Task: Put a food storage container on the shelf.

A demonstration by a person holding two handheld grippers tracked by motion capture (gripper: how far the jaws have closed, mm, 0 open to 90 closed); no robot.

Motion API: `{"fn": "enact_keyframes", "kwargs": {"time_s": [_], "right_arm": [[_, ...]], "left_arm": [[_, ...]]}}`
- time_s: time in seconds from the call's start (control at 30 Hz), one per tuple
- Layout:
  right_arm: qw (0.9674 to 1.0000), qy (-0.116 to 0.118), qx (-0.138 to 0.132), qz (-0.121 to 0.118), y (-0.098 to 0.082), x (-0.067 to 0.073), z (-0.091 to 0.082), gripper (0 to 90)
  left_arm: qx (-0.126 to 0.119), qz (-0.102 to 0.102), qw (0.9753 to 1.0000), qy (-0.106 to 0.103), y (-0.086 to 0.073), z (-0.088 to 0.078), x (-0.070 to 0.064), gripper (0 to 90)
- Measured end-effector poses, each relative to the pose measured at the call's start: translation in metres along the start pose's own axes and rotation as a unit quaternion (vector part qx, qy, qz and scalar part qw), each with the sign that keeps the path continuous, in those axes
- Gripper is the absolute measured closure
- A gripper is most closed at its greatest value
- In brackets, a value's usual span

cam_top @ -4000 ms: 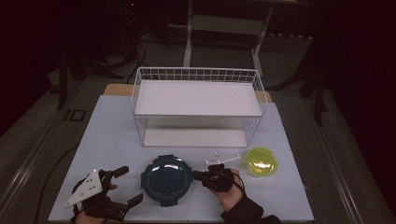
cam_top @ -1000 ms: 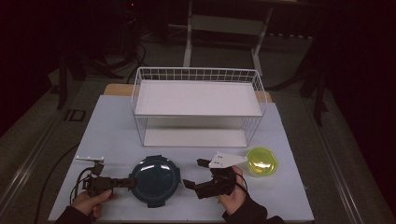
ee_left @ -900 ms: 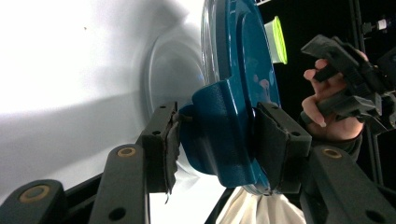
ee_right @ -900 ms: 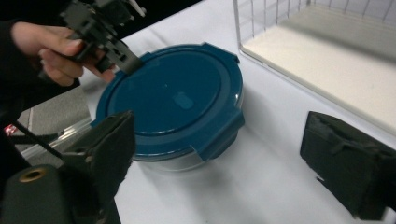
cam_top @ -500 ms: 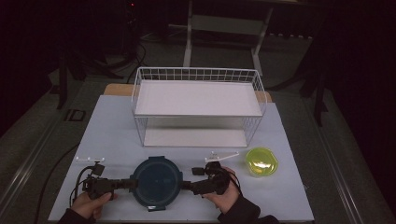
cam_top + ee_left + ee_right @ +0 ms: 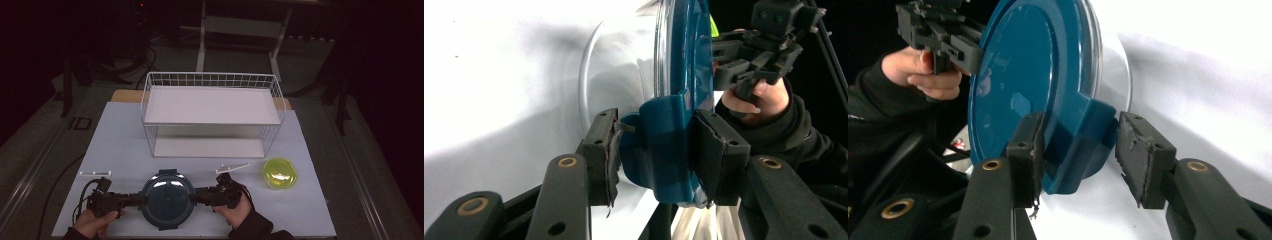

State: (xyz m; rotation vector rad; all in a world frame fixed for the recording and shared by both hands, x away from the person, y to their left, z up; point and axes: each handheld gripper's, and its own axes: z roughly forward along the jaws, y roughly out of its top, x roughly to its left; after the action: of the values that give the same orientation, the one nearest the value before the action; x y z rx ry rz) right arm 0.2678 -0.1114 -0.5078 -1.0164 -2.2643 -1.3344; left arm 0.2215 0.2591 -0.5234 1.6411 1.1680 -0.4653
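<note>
The left gripper [image 6: 131,200] clamped the left latch of the blue container [image 6: 166,198]. The right gripper [image 6: 199,196] had just been closing around the right latch, one finger [image 6: 1143,157] clear of it. The container rested on the bench [image 6: 120,150].

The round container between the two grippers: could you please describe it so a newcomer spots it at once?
Start at the white wire rack on the table. In front of it sits the container, clear-bodied with a dark teal lid and side clips, unlike the smaller yellow-green bowl beside it.

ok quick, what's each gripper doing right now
left gripper: shut on the lid tab.
right gripper: jaws just closing around the other tab, one pad still off it.
</note>
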Motion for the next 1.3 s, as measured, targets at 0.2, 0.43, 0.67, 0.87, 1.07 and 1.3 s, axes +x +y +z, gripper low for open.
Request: {"fn": "enact_keyframes", "kwargs": {"time_s": [0.2,0.43,0.67,0.87,1.07,1.3], "right_arm": [[0.9990,0.023,0.005,0.037,-0.004,-0.005,0.003,53.4],[0.9970,0.043,-0.012,0.064,-0.008,-0.008,0.006,54.2],[0.9973,0.037,-0.014,0.063,-0.009,-0.005,0.005,54.9],[0.9959,0.044,-0.020,0.076,-0.012,-0.006,0.004,56.0],[0.9961,0.039,-0.022,0.077,-0.012,-0.004,0.004,56.3],[0.9962,0.028,-0.022,0.079,-0.012,-0.004,0.002,56.0]], "left_arm": [[-0.002,0.005,1.0000,-0.001,-0.002,0.000,-0.002,55.5],[-0.004,-0.006,1.0000,0.002,-0.005,-0.001,-0.002,55.8],[-0.007,-0.008,0.9999,0.004,-0.008,-0.002,-0.004,56.2],[-0.008,-0.006,0.9999,0.012,-0.010,-0.002,-0.010,56.6],[-0.012,-0.016,0.9996,0.020,-0.011,-0.002,-0.015,57.1],[-0.016,-0.015,0.9992,0.034,-0.008,-0.001,-0.021,57.2]]}}
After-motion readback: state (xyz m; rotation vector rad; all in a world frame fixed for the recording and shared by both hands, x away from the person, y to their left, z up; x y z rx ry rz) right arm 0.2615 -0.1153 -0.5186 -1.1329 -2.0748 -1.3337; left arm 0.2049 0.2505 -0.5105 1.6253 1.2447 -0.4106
